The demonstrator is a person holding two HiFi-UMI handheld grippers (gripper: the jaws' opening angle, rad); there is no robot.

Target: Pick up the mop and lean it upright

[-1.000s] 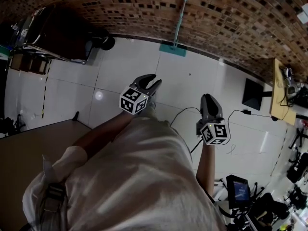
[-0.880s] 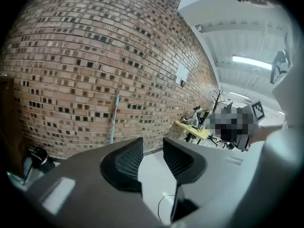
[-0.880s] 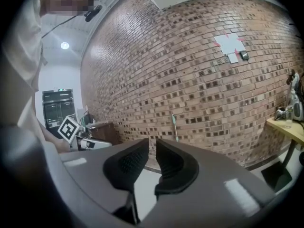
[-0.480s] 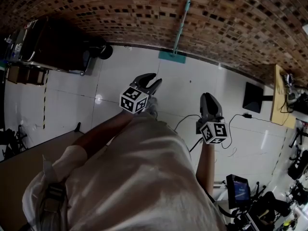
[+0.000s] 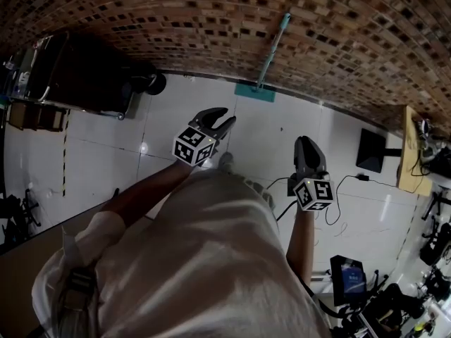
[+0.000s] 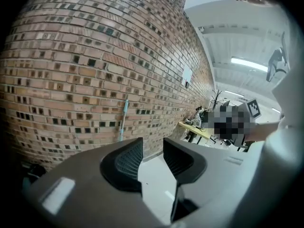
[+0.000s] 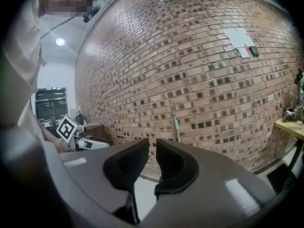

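Left gripper (image 5: 227, 116) gapes empty, right gripper (image 5: 305, 141) seems closed; mop (image 5: 274, 51) leans against brick wall (image 5: 176, 13).

A teal-handled flat mop (image 5: 272, 48) leans on the red brick wall (image 5: 176, 20) at upper centre of the head view, its pad on the pale tiled floor (image 5: 183, 111) at the wall's foot. Below it and well apart, the left gripper (image 5: 220, 116) sits mid-frame, with the right gripper (image 5: 305, 143) to its right. A dark boxy cabinet (image 5: 77, 72), perhaps a cart, stands upper left by the wall. A flat black panel (image 5: 370, 150) and a wooden table (image 5: 407, 146) lie at the right edge.
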